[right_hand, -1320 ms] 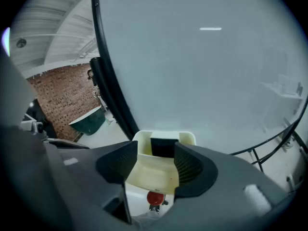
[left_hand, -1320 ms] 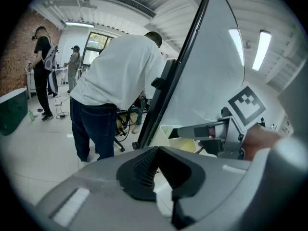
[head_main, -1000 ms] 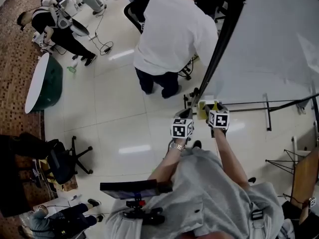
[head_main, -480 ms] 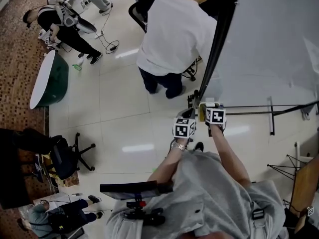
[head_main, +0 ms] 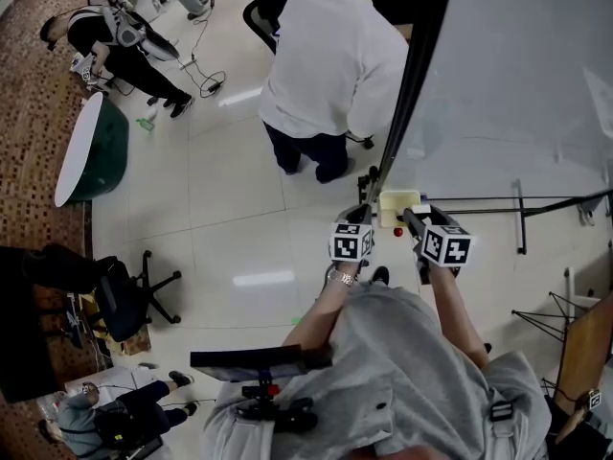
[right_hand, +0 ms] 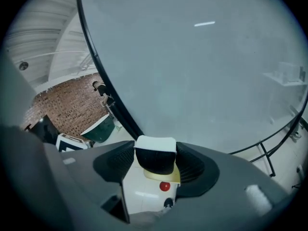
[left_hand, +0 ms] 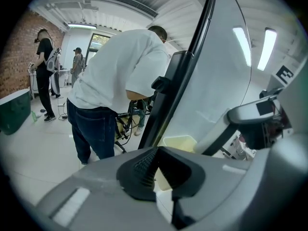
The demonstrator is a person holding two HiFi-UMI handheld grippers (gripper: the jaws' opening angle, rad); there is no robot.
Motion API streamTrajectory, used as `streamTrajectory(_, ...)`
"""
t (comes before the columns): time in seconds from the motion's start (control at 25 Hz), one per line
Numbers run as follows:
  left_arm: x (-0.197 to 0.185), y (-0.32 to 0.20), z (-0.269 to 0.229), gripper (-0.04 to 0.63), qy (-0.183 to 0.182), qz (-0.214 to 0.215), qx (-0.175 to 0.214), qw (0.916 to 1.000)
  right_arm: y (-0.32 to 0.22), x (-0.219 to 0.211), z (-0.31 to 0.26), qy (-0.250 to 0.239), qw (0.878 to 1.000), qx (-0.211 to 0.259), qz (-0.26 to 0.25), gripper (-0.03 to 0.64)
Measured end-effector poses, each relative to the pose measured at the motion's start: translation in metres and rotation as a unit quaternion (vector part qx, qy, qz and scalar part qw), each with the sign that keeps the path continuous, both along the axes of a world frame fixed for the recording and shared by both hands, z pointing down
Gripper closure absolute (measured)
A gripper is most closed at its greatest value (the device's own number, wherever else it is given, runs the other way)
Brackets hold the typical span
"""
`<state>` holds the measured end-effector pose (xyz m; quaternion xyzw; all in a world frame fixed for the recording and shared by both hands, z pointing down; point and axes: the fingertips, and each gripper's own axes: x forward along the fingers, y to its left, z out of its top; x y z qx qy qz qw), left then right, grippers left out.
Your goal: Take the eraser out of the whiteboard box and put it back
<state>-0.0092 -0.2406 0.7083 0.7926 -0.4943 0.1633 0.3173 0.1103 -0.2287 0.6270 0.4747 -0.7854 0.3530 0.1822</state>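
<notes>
The whiteboard [head_main: 517, 84] rises at the right on a black frame. At its lower left corner sits a pale yellow box [head_main: 398, 205], seen too in the left gripper view [left_hand: 179, 142]. My right gripper [head_main: 414, 222] is just below-right of the box, shut on the eraser [right_hand: 155, 156], a black block with a white top. Under the eraser the box rim [right_hand: 168, 176] and a red round knob [right_hand: 164, 186] show. My left gripper [head_main: 359, 215] hangs left of the box with its jaws together, nothing held [left_hand: 157, 150].
A person in a white shirt [head_main: 330, 60] bends over right beside the whiteboard's left edge. The black stand legs [head_main: 519, 217] stretch across the floor to the right. A green round table [head_main: 88, 156] and an office chair [head_main: 129, 295] stand at the left.
My right gripper has drawn back down and to the right, away from the box, with the eraser between its jaws. The box now shows uncovered. The left gripper has barely moved.
</notes>
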Motion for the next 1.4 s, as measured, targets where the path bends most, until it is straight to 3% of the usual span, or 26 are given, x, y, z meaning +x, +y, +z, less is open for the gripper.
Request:
streamTrajectory(0.48,0.000,0.012,0.007,0.592,-0.002,0.005,-0.008,1.0000,-0.002,-0.010,0.038,0.047,0.999,0.003,-0.004,0.342)
streamTrajectory(0.84,-0.006,0.012,0.004,0.592,-0.004,0.010,-0.006,0.9999,0.003,-0.013,0.116,0.074,0.995,-0.060,-0.010,0.341)
streamTrajectory(1.12,-0.014,0.024,0.006,0.592,0.006,0.018,-0.009,0.9998,0.003,-0.027,0.111,0.069,0.997,-0.043,-0.008,0.318)
streamTrajectory(1.4,0.015,0.051,0.018,0.592,0.017,0.048,-0.019,0.9985,0.014,-0.013,0.076,0.068,0.995,0.021,0.072,0.325)
